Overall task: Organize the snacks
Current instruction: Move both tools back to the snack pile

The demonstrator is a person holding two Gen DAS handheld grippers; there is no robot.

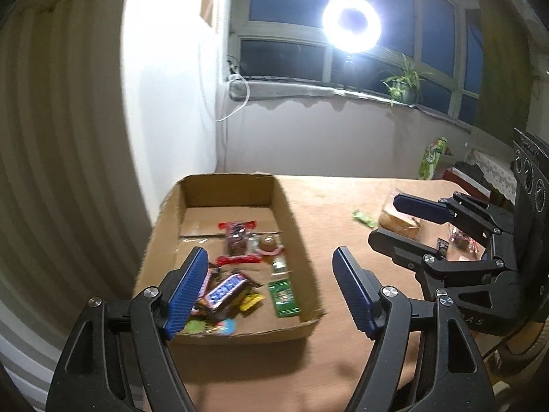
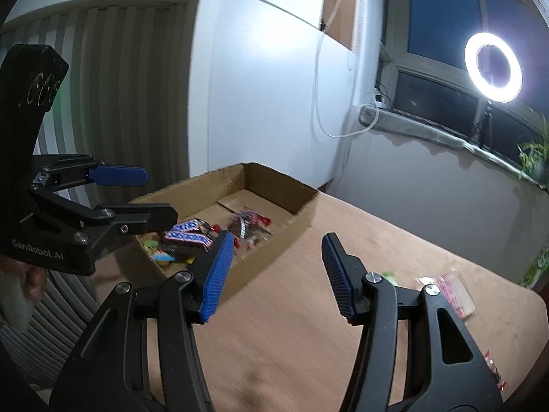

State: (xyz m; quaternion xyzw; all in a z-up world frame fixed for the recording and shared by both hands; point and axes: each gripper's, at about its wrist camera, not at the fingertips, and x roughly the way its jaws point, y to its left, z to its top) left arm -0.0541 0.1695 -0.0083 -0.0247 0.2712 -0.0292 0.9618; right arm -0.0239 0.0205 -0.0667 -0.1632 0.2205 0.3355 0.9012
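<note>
both grippers empty beside cardboard box point(image 1: 295, 226) of snacks

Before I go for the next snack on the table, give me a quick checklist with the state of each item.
1. Left gripper empty: ok, open, nothing between the pads.
2. Right gripper empty: ok, open over bare table.
3. Cardboard box has room: ok, far half bare.
4. Earlier snacks inside the box: ok, Snickers bar and green packet lie on its floor.
5. Snacks left outside: not ok, small green wrapper and pink packet lie on the table.
6. Which snack is nearest the right gripper: cannot tell.
</note>
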